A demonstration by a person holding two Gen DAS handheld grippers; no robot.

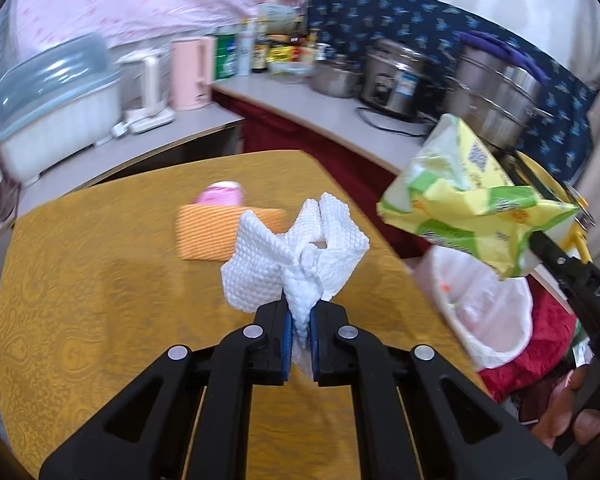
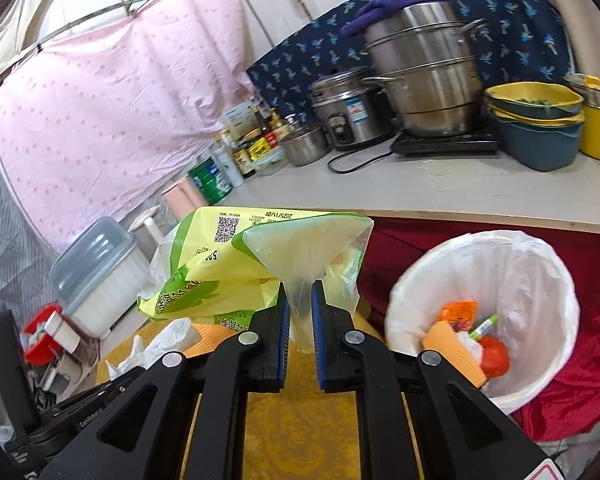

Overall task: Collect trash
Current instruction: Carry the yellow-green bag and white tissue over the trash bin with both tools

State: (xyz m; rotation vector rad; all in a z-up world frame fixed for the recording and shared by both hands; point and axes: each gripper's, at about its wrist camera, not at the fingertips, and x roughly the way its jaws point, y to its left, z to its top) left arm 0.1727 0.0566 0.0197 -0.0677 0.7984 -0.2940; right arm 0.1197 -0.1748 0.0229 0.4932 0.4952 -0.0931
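My left gripper (image 1: pixel 300 312) is shut on a crumpled white paper towel (image 1: pixel 296 256) and holds it above the yellow table (image 1: pixel 100 300). My right gripper (image 2: pixel 300 300) is shut on a yellow-green plastic bag (image 2: pixel 236 264), lifted above the table edge; the bag also shows in the left wrist view (image 1: pixel 468 196). The white-lined trash bin (image 2: pixel 548 280) stands right of the table, with orange and red trash inside; it also shows in the left wrist view (image 1: pixel 492 320). The paper towel shows at lower left of the right wrist view (image 2: pixel 168 340).
An orange cloth (image 1: pixel 208 232) with a pink object (image 1: pixel 220 194) behind it lies on the table. A counter (image 2: pixel 440 188) holds steel pots (image 2: pixel 424 76), bottles, yellow and blue bowls (image 2: pixel 536 120). A lidded white container (image 1: pixel 56 108) and pink kettle (image 1: pixel 192 72) stand left.
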